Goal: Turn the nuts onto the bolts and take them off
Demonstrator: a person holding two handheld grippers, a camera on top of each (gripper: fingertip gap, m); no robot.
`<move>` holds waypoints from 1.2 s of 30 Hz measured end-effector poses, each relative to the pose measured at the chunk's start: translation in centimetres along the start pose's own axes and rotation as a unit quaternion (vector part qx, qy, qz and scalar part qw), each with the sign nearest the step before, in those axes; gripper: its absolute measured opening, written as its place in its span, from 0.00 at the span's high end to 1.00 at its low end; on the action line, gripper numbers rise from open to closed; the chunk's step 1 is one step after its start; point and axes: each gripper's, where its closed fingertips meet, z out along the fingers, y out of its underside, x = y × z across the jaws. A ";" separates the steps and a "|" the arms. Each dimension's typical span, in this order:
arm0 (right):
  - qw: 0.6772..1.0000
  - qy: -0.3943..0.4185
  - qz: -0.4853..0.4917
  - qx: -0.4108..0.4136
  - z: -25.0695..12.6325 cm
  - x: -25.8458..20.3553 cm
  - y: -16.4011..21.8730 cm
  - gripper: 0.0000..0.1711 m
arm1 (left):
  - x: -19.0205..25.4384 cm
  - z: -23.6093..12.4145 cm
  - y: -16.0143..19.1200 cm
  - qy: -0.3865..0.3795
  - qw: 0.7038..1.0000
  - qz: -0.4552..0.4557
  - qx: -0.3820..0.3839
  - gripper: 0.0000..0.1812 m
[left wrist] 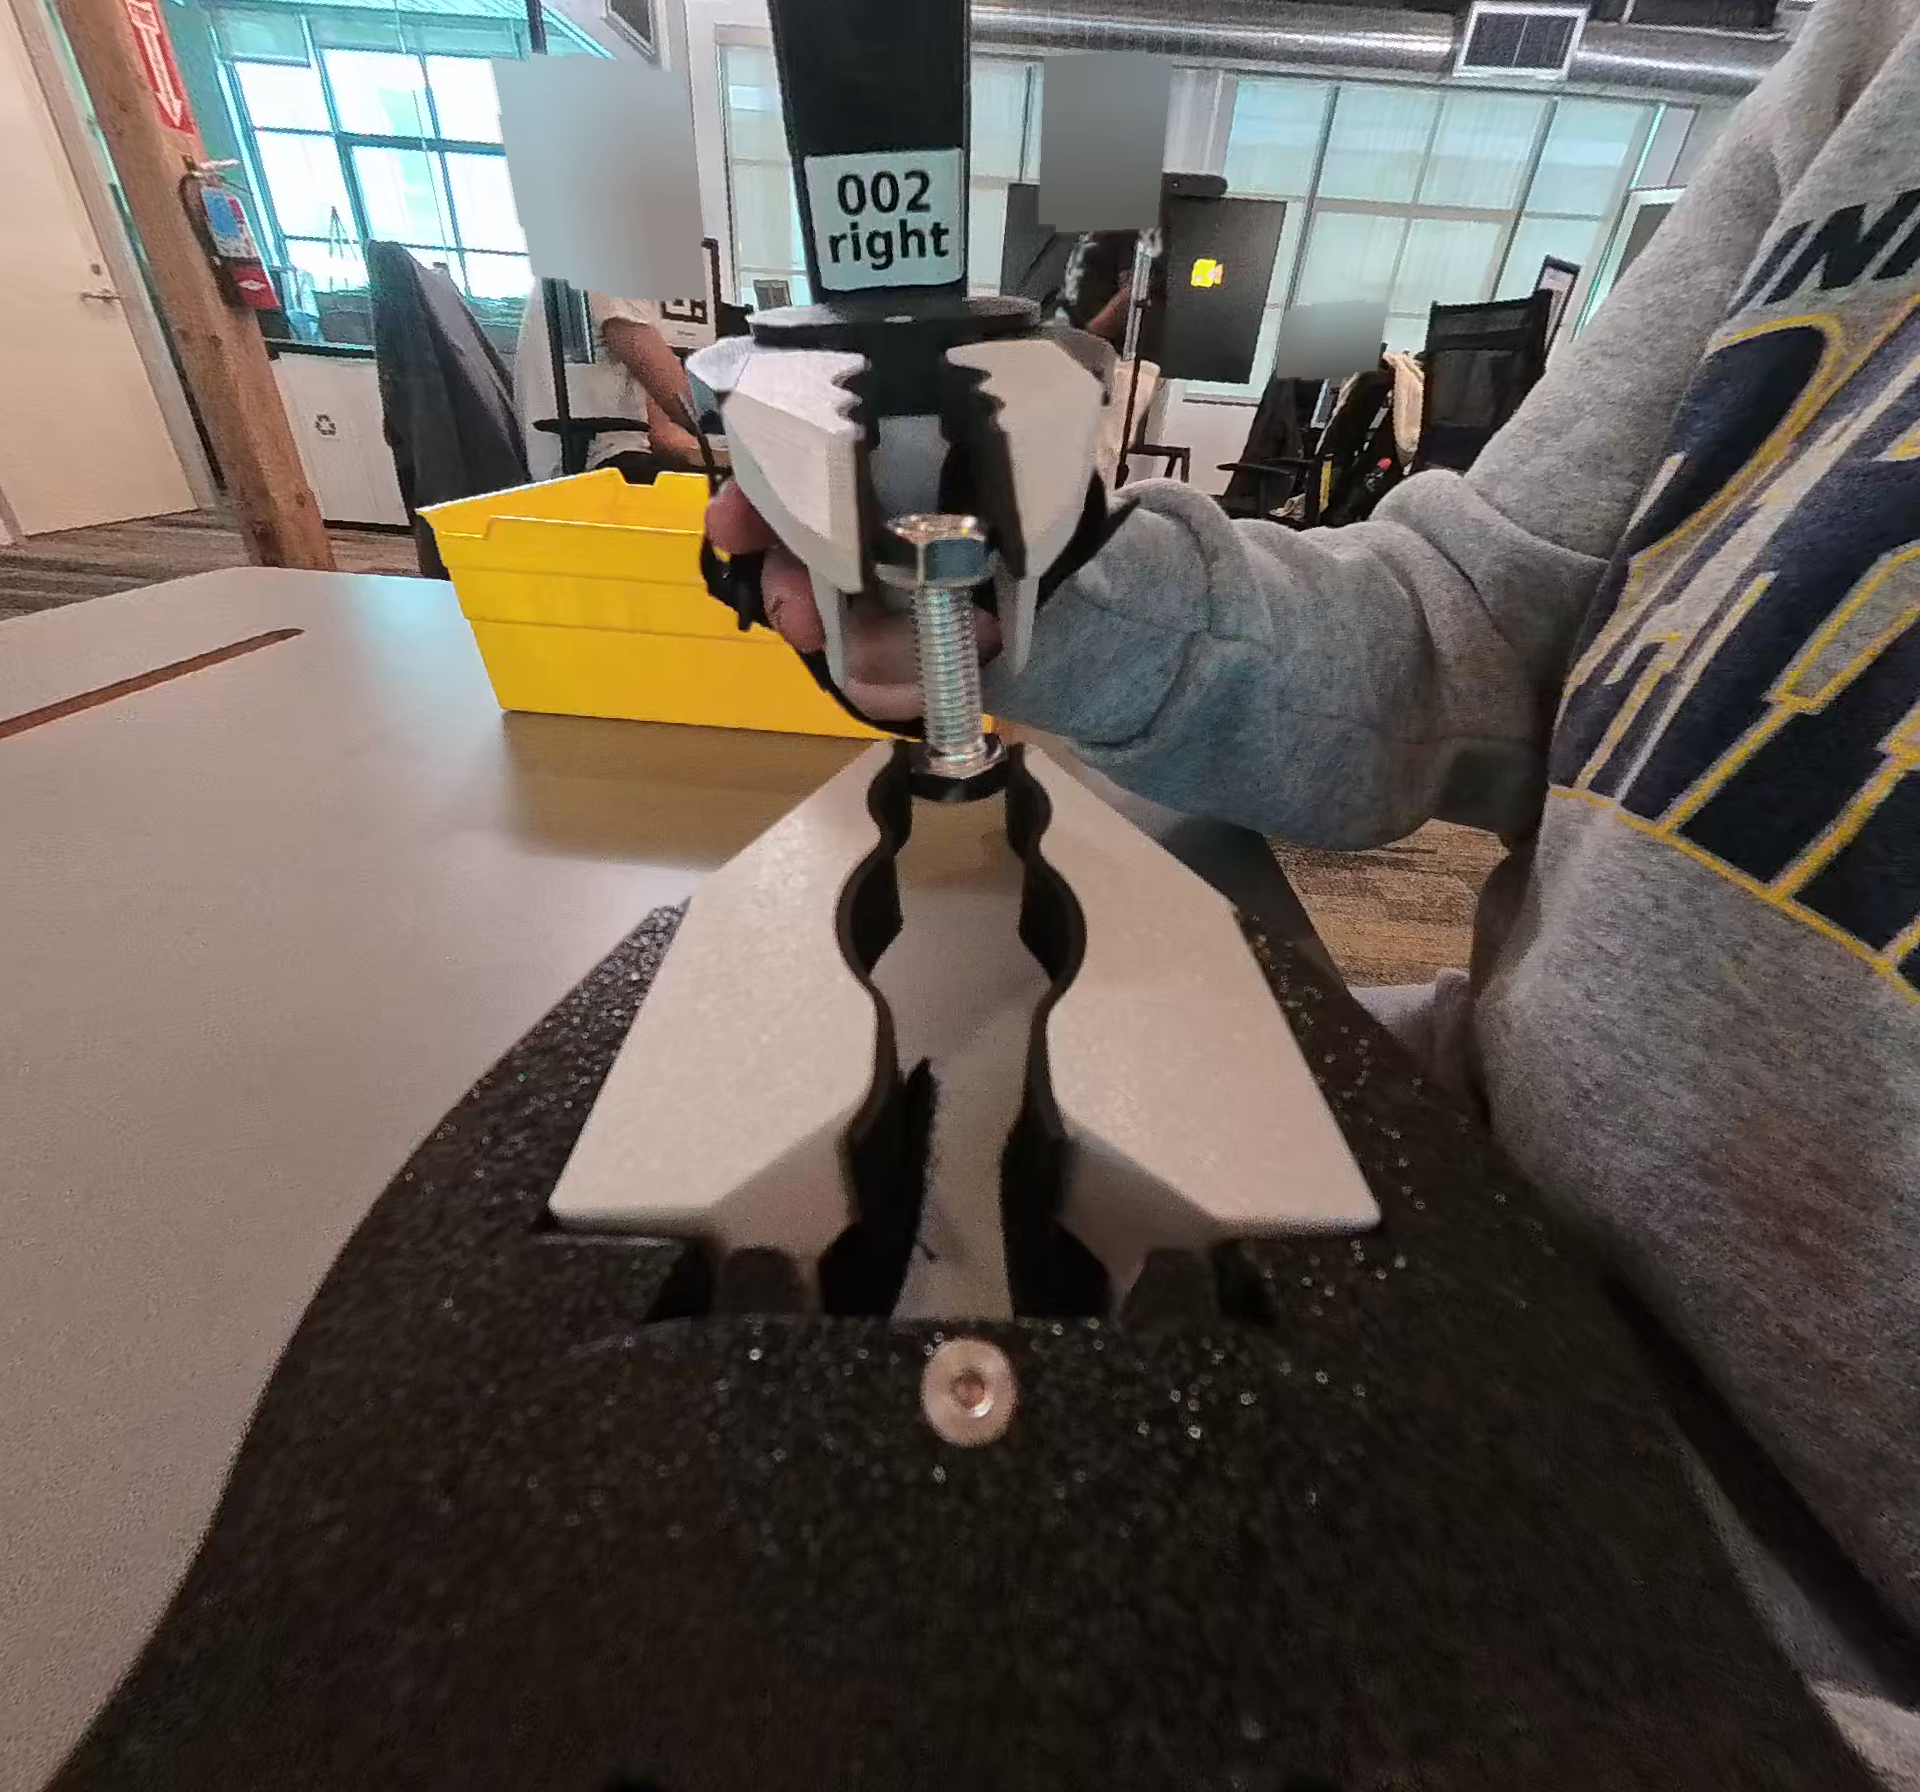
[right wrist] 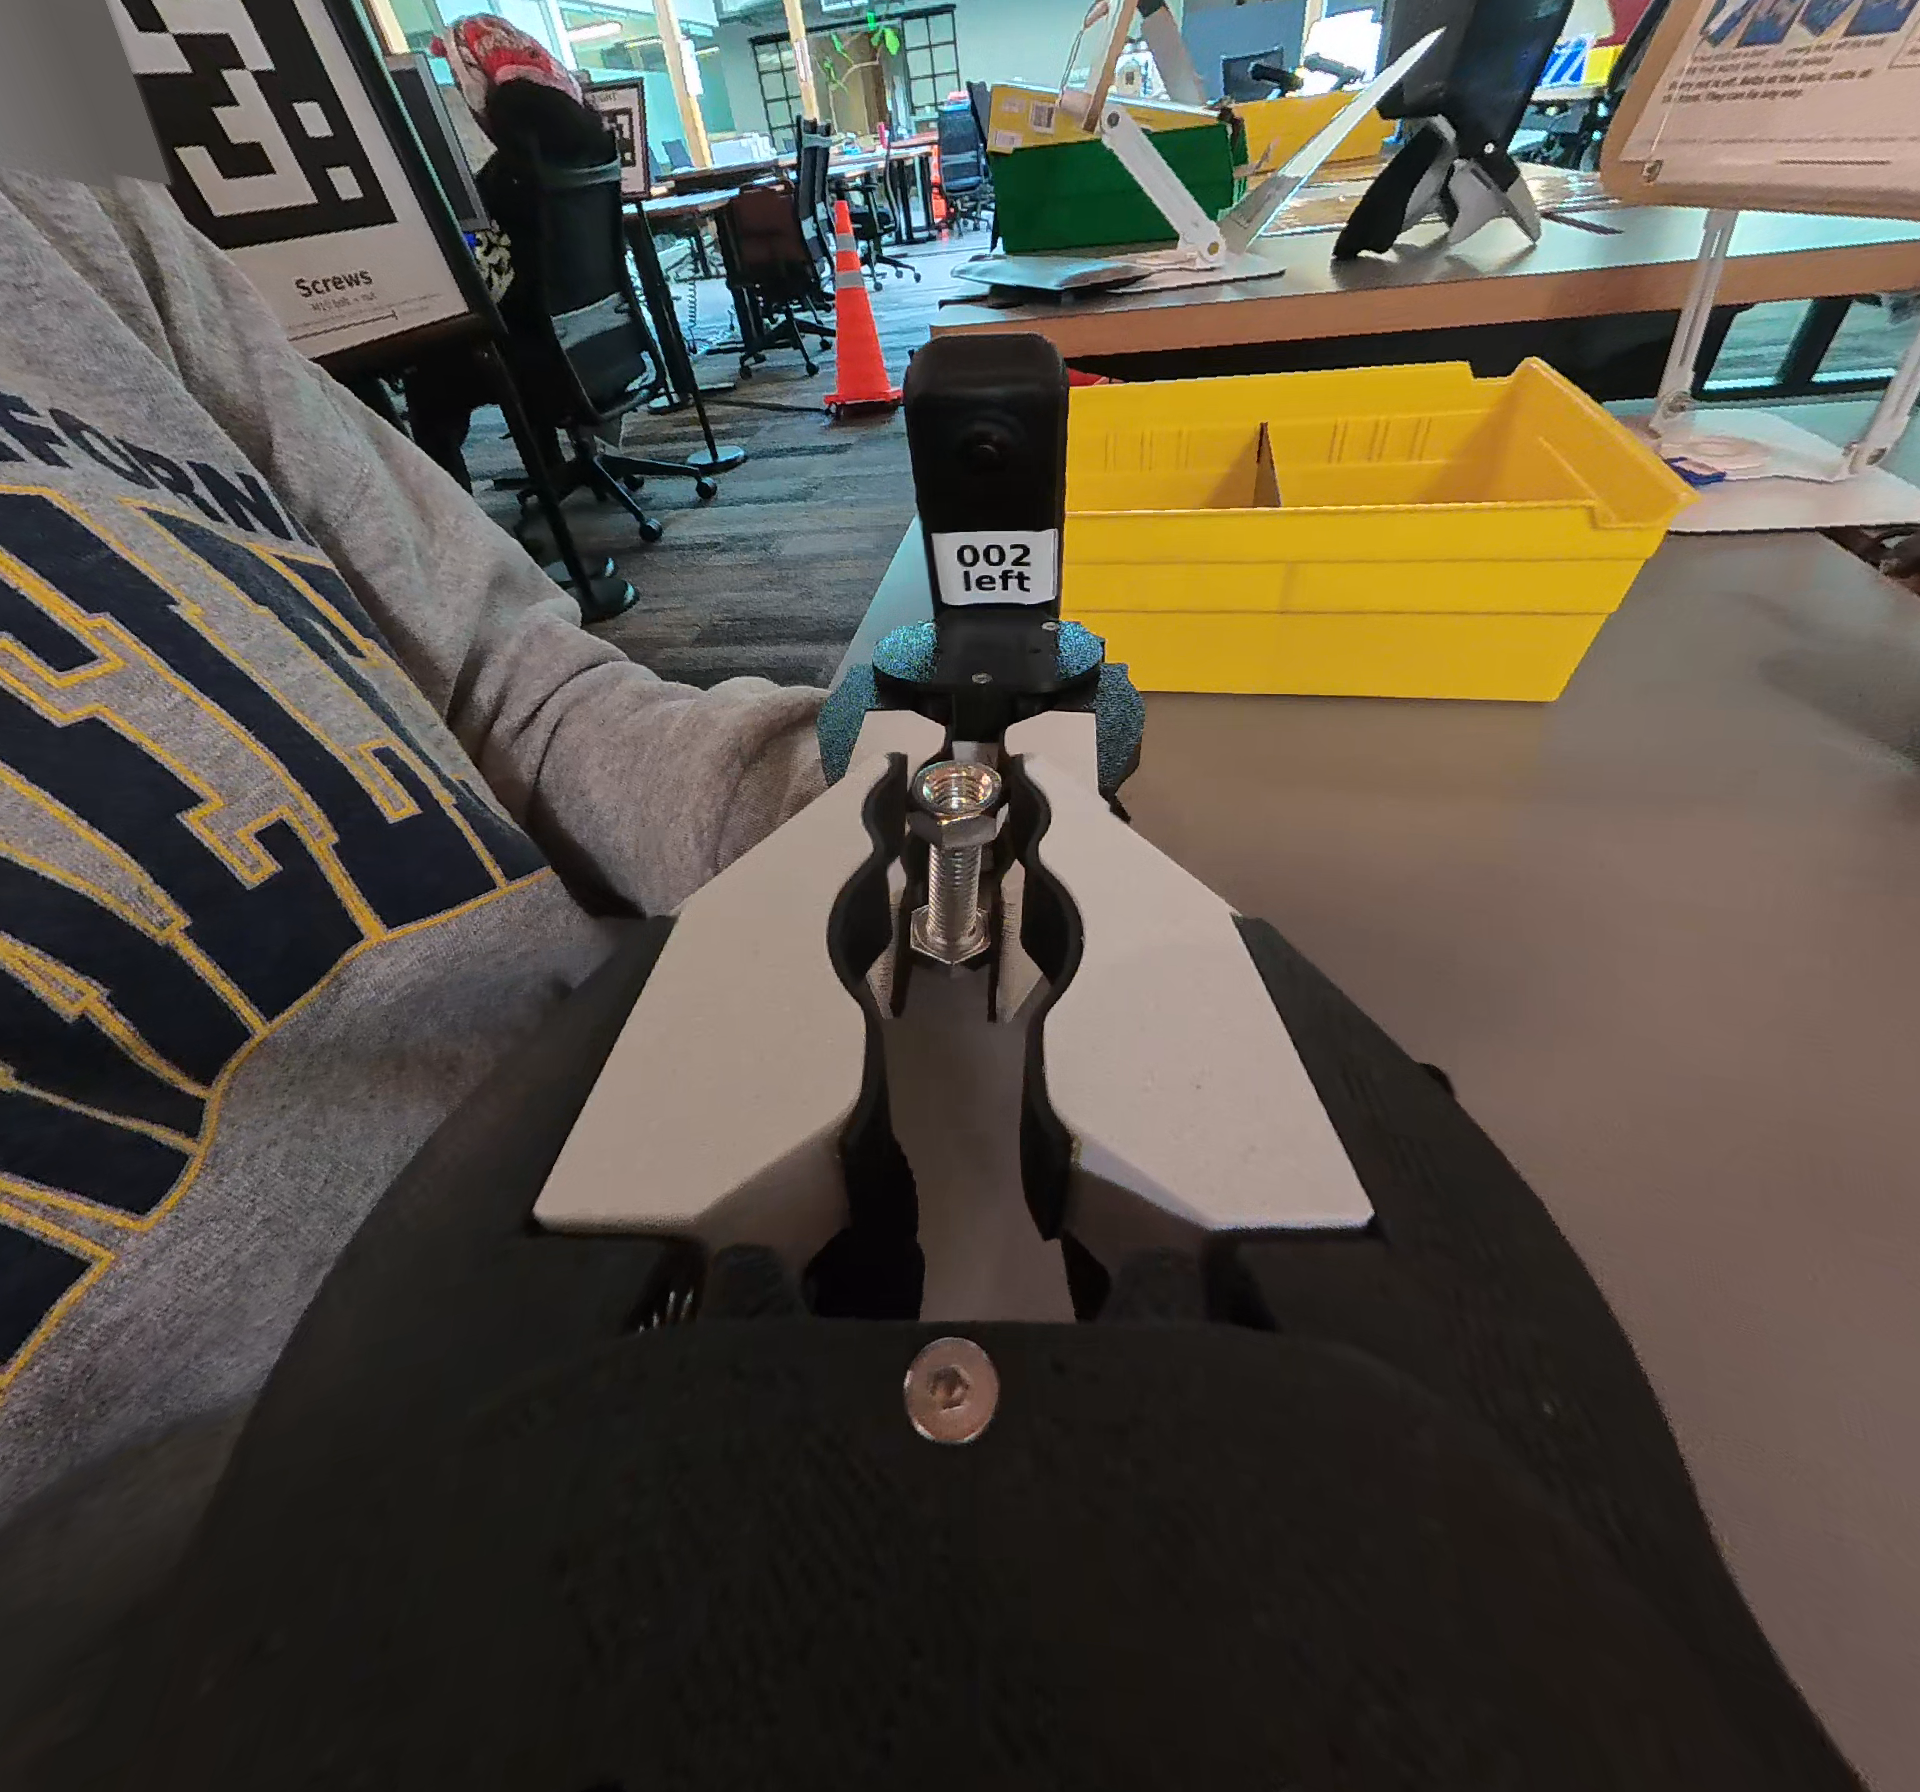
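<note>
A silver hex bolt [left wrist: 948,662] spans the gap between my two grippers, which face each other tip to tip above the table. My left gripper [left wrist: 958,778] is shut on a silver nut [left wrist: 958,760] at the end of the bolt's thread. My right gripper [left wrist: 930,622] comes in from the far side and is shut on the bolt's hex head [left wrist: 935,547]. In the right wrist view, my right gripper [right wrist: 961,778] holds the bolt head [right wrist: 948,942] in a notch behind its fingertips. The threaded shaft [right wrist: 949,885] runs forward to the nut [right wrist: 954,802].
A yellow divided bin [right wrist: 1351,599] stands on the grey table [right wrist: 1507,911] beyond the grippers; it also shows in the left wrist view [left wrist: 603,620]. The person's grey sweatshirt [left wrist: 1662,807] fills the right side there. A sign stand [right wrist: 1766,28] rises at the far right. The grippers' ends are close to 5 cm from one another.
</note>
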 end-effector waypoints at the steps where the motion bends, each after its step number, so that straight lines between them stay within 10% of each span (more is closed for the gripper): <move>1: 1.000 -0.008 -0.003 -0.001 0.0 -0.2 0.0 0.90 | 0.2 0.0 0.0 0.008 1.000 -0.001 -0.001 0.92; 8: 0.994 -0.109 0.028 0.002 -0.1 -2.3 0.1 0.90 | 2.6 0.1 -0.1 0.105 0.993 -0.049 0.002 0.91; 24: 0.962 0.274 0.010 0.001 0.8 2.8 1.5 0.90 | -2.3 0.6 1.4 -0.104 0.993 -0.002 -0.050 0.91; 36: 0.985 0.172 0.004 0.028 -1.4 1.2 0.9 0.90 | -0.7 0.3 0.8 -0.029 0.999 -0.027 -0.026 0.92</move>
